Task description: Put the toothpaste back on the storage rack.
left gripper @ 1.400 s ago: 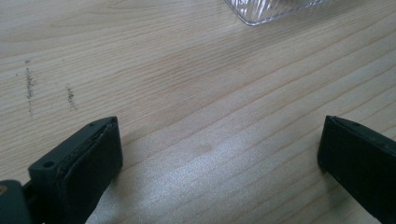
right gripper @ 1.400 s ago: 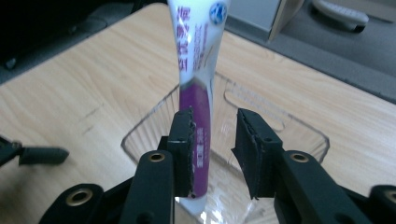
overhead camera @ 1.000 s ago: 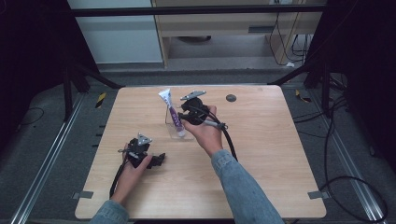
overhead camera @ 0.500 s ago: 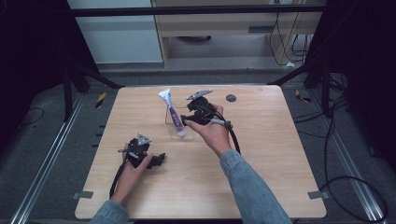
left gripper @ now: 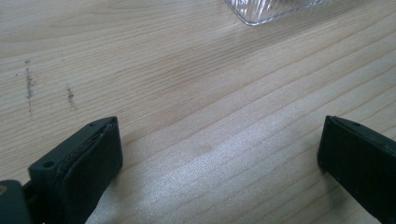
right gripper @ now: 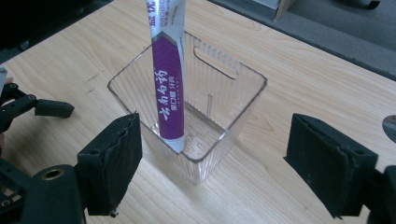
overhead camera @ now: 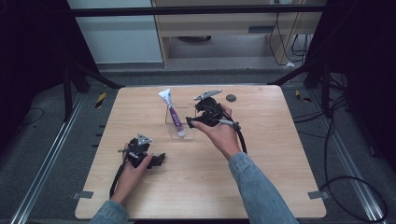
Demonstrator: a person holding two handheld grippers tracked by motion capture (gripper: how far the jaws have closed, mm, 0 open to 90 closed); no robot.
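Note:
A clear plastic bin [overhead camera: 179,122] stands on the wooden table [overhead camera: 280,163], with a purple and white tube [overhead camera: 172,112] leaning in it, cap end down. My right gripper [overhead camera: 190,123] hovers just to the bin's right, open; its jaws have just been opening and nothing is between them. In the right gripper view the tube [right gripper: 168,84] rests free inside the bin [right gripper: 219,88], ahead of the right gripper [right gripper: 219,168]. My left gripper [overhead camera: 159,161] lies low on the table near the front left, open and apart from the bin. The left gripper [left gripper: 215,158] has bare wood between its jaws.
A small dark round disc [overhead camera: 230,98] lies on the table behind the right hand. A corner of the clear bin [left gripper: 271,9] sits at the top of the left gripper view. Dark floor and metal frame legs surround the table.
The right gripper has let go of the tube, opened its jaws and drawn back a little to the right. The tube stays leaning in the bin. The left hand has kept still.

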